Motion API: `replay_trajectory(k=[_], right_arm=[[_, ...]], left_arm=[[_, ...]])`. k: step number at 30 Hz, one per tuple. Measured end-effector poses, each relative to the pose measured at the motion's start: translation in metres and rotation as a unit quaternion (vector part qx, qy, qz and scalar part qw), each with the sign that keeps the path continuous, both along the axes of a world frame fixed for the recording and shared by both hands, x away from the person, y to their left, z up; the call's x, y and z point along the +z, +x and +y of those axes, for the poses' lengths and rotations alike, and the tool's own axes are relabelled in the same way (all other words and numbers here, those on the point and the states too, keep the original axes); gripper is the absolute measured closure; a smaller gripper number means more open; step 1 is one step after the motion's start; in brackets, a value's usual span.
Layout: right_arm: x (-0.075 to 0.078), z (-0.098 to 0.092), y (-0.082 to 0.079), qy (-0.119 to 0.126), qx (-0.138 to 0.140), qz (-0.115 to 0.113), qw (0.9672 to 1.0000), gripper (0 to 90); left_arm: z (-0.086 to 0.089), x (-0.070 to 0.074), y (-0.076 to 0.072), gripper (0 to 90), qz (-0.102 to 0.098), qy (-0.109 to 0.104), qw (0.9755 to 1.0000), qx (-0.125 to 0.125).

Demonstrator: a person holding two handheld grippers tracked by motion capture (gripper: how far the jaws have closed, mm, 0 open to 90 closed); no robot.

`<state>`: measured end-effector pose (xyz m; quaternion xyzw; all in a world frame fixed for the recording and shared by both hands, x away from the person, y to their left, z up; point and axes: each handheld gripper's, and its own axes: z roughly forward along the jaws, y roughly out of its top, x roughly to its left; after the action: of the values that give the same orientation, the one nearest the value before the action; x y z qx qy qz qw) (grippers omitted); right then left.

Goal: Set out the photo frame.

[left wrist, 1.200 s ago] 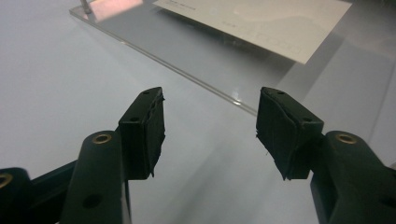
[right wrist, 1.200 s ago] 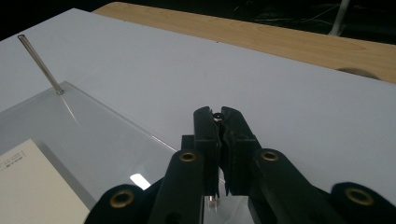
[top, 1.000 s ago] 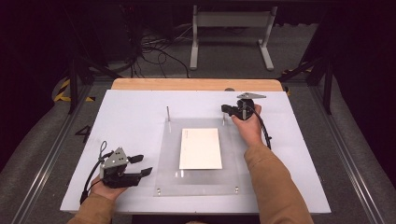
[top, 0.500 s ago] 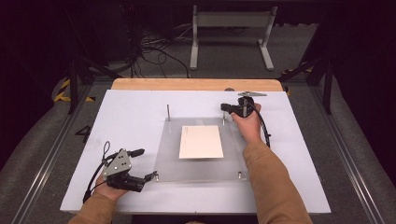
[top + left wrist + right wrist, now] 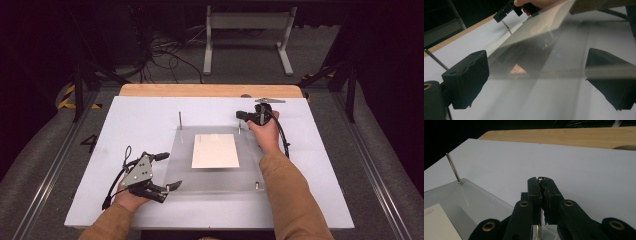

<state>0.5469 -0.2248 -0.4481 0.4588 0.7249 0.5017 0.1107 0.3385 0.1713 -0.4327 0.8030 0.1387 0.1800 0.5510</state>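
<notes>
A clear acrylic plate lies on the white table with a white card on its middle. Thin metal pins stand at its far corners. My left gripper is at the plate's near left edge. Its jaws have just been opening and stand wide, with the plate's edge between them and untouched. My right gripper is shut on the far right pin, whose tip shows between the pads. The far left pin stands free.
A wooden strip runs along the table's far edge. Beyond it a metal stand and cables lie on the floor. Rails flank the table. A short stud sits at the plate's near right corner.
My left gripper has moved right up to the plate's left edge and its jaws have opened wide. The right gripper has stayed on its pin.
</notes>
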Motion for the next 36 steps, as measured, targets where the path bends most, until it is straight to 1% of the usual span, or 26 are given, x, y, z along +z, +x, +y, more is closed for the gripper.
replay_trajectory(k=[1, 2, 5, 6, 8, 10, 12, 14, 18, 20, 22, 23, 24, 25, 26, 27, 28, 29, 30, 32, 33, 36], right_arm=[[0.0, 0.0, 0.0, 0.0, 0.0, 0.0, 1.0, 85.2], [0.001, 0.0, 0.0, -0.005, 0.002, 0.001, 1.0, 85.2], [0.001, 0.0, -0.001, -0.005, 0.0, 0.001, 1.0, 85.2], [0.001, 0.001, -0.001, -0.005, -0.001, 0.001, 1.0, 85.2], [0.0, 0.001, -0.001, -0.003, -0.001, 0.001, 1.0, 85.1], [0.0, 0.0, -0.001, -0.003, 0.003, -0.001, 1.0, 85.1], [0.0, 0.0, -0.001, -0.004, 0.004, -0.002, 1.0, 85.1], [0.0, 0.0, -0.001, -0.003, 0.003, -0.001, 1.0, 85.1], [0.0, 0.001, -0.003, -0.006, -0.002, -0.002, 1.0, 84.8], [0.001, 0.002, -0.003, -0.007, -0.004, -0.003, 1.0, 84.8], [0.002, 0.003, -0.004, -0.016, -0.008, -0.005, 0.9998, 84.4], [0.005, 0.005, -0.006, -0.031, -0.009, -0.01, 0.9994, 82.9], [0.005, 0.005, -0.007, -0.036, -0.01, -0.011, 0.9993, 80.3], [0.005, 0.005, -0.007, -0.036, -0.01, -0.011, 0.9993, 80.3], [0.008, 0.005, -0.009, -0.049, -0.014, -0.02, 0.9985, 71.8], [0.008, 0.005, -0.009, -0.049, -0.014, -0.02, 0.9985, 71.8], [0.01, 0.004, -0.011, -0.05, -0.009, -0.025, 0.9984, 69.5], [0.014, 0.003, -0.015, -0.046, -0.001, -0.028, 0.9986, 65.2], [0.016, 0.002, -0.017, -0.047, 0.004, -0.032, 0.9984, 62.5], [0.022, -0.001, -0.027, -0.055, 0.014, -0.039, 0.9976, 58.9], [0.027, -0.006, -0.036, -0.065, 0.019, -0.049, 0.9965, 57.1], [0.037, -0.019, -0.056, -0.051, 0.028, -0.066, 0.9961, 54.6]], left_arm=[[0.0, 0.0, 0.0, 6.3, 0.0, 0.0, 1.0, 0.0], [-0.004, 0.0, 0.002, 7.4, -0.005, 0.002, 1.0, 0.004], [-0.006, 0.0, 0.003, 14.2, -0.008, 0.004, 0.9999, 0.005], [-0.007, 0.0, 0.003, 14.2, -0.009, 0.009, 0.9999, 0.006], [-0.007, 0.0, 0.002, 34.0, -0.009, 0.014, 0.9998, 0.013], [-0.008, 0.0, 0.001, 43.3, -0.021, 0.016, 0.9992, 0.029], [-0.008, 0.001, 0.0, 46.3, -0.023, 0.012, 0.9991, 0.033], [-0.009, 0.004, -0.001, 48.9, -0.029, 0.015, 0.9987, 0.04], [-0.008, 0.005, -0.002, 50.2, -0.032, 0.022, 0.9985, 0.04], [-0.008, 0.005, -0.001, 50.2, -0.031, 0.02, 0.9985, 0.041], [-0.008, 0.005, -0.001, 50.2, -0.029, 0.018, 0.9986, 0.04], [-0.008, 0.005, 0.0, 50.2, -0.032, 0.022, 0.9984, 0.042], [-0.008, 0.005, 0.0, 50.2, -0.032, 0.022, 0.9984, 0.042], [-0.008, 0.004, 0.0, 50.2, -0.032, 0.022, 0.9984, 0.042], [-0.008, 0.005, 0.001, 50.2, -0.031, 0.02, 0.9984, 0.042], [-0.008, 0.005, 0.001, 50.2, -0.031, 0.02, 0.9984, 0.042], [-0.007, 0.006, 0.001, 50.2, -0.029, 0.021, 0.9984, 0.043], [-0.007, 0.006, 0.002, 50.1, -0.029, 0.02, 0.9985, 0.043], [-0.008, 0.006, 0.002, 50.1, -0.028, 0.019, 0.9985, 0.043], [-0.008, 0.007, 0.002, 50.1, -0.028, 0.02, 0.9985, 0.043], [-0.008, 0.007, 0.002, 50.1, -0.027, 0.019, 0.9985, 0.044], [-0.008, 0.008, 0.002, 50.1, -0.025, 0.02, 0.9985, 0.044]])
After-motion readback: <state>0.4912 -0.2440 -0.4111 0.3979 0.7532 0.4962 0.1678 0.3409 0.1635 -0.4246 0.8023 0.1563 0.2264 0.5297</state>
